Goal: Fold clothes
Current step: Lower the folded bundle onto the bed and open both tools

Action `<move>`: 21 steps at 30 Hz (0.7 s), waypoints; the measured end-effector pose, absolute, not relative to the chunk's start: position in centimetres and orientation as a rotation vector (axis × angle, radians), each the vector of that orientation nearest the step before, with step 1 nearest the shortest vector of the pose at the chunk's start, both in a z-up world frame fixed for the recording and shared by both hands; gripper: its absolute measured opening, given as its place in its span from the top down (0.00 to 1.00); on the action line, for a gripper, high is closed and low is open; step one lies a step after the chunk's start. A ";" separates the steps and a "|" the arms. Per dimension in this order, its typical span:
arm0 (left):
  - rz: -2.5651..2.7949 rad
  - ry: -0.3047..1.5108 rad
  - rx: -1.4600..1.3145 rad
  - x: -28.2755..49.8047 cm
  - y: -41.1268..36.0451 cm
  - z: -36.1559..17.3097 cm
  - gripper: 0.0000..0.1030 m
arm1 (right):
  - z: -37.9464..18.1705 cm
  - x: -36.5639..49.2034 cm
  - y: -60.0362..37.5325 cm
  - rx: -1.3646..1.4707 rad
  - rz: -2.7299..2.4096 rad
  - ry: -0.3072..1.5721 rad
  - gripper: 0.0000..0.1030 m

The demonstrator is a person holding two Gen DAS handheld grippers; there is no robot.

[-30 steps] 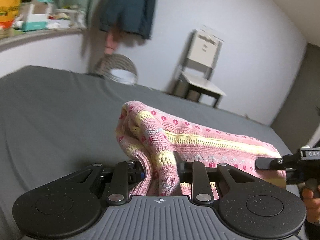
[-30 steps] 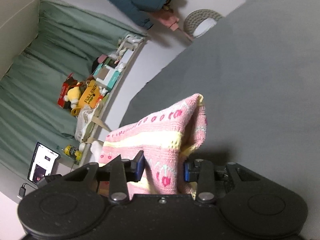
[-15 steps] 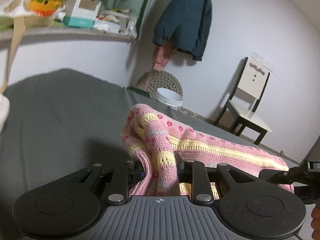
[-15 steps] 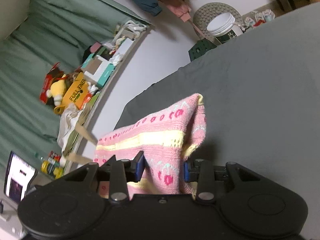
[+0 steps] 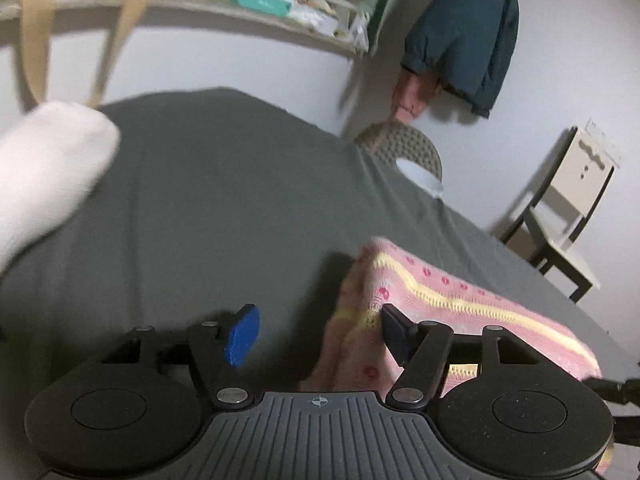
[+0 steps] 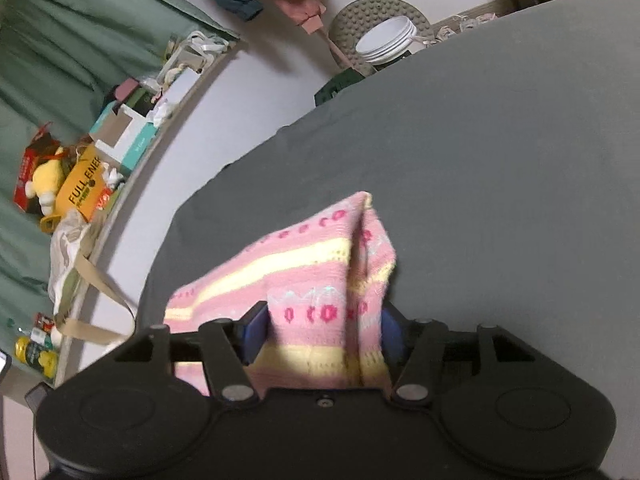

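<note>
A second ago both tools were clamped on the pink knit, which hung bunched between their pads; now both have let go and the knit (image 5: 460,300) has sunk onto the grey bed (image 5: 208,208). The left hand-held gripper (image 5: 316,328) has its jaws opening, already wide apart: the blue pad (image 5: 242,336) stands clear of the cloth, while the other pad sits at the knit's folded edge, and through the blur it is hard to say whether it still touches. The right hand-held gripper (image 6: 320,332) is opening too; the knit (image 6: 304,276) still stands between its pads in a tented fold, filling most of the gap, but the pads no longer pinch it tight. The room has also swung in both views since then. Only the left view shows a white bundle (image 5: 44,168) at the bed's left edge, the chair (image 5: 560,208) by the wall, and a sliver of the right tool at the far right. Only the right view shows the shelf clutter with the yellow toy (image 6: 46,184), the stacked white bowls (image 6: 386,44) on the floor and the green curtain (image 6: 60,40).
</note>
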State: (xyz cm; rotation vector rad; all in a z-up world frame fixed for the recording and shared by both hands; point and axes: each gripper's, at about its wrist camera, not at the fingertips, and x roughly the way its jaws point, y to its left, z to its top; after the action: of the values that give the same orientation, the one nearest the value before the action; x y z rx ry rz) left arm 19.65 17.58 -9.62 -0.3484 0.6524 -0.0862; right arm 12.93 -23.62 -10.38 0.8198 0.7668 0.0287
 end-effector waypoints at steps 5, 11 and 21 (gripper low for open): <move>-0.150 0.496 -0.314 16.5 17.1 -7.2 0.36 | -7.4 9.1 -23.1 0.702 -0.062 0.639 0.46; -0.364 0.532 -0.316 15.4 13.4 -8.2 0.36 | -4.7 8.5 -16.6 0.407 0.138 0.571 0.46; -0.308 0.650 -0.271 17.8 13.5 -11.2 0.36 | -8.7 9.6 -12.5 0.280 0.093 0.651 0.45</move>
State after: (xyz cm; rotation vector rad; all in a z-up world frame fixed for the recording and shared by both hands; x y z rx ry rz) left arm 17.84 13.50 -11.18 -0.2715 0.6497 -0.3082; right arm 9.60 -12.53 -8.75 0.2798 0.6508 0.0933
